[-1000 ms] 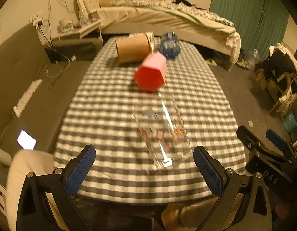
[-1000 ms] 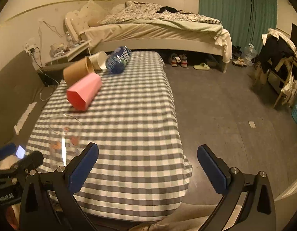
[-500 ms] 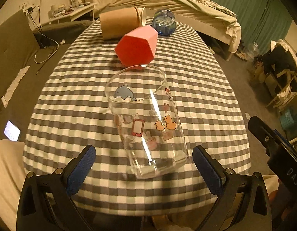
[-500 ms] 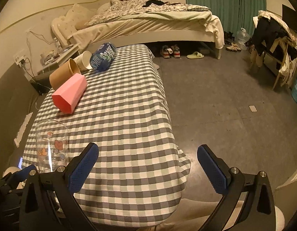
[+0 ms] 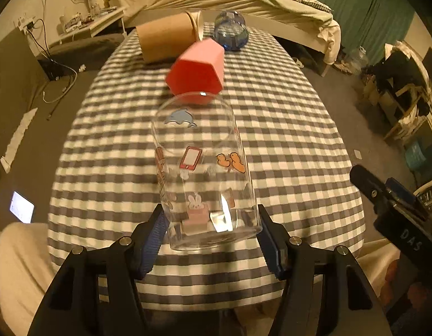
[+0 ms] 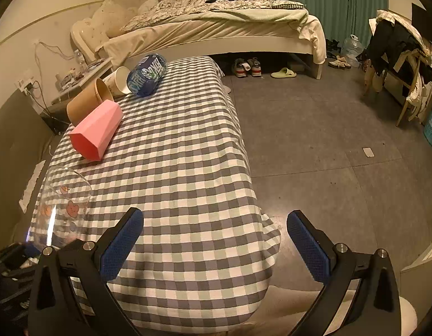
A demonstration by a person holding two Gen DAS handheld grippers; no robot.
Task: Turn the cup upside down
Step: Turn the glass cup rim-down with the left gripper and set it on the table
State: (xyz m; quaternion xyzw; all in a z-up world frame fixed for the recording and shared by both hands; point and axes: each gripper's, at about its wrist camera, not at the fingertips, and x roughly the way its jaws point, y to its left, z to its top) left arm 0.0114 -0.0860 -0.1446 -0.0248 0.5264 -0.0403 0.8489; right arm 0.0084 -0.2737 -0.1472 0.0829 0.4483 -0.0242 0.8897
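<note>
The left gripper clamps its fingers on the base of a clear sticker-decorated cup above the checkered table, while the right gripper hangs wide open nearby.

Glass cup at table near edge, base between left gripper pads. Behind it: pink cup on its side, then brown cup, with bottle to its right. Right gripper right of the glass cup, over the table's right edge.
</note>
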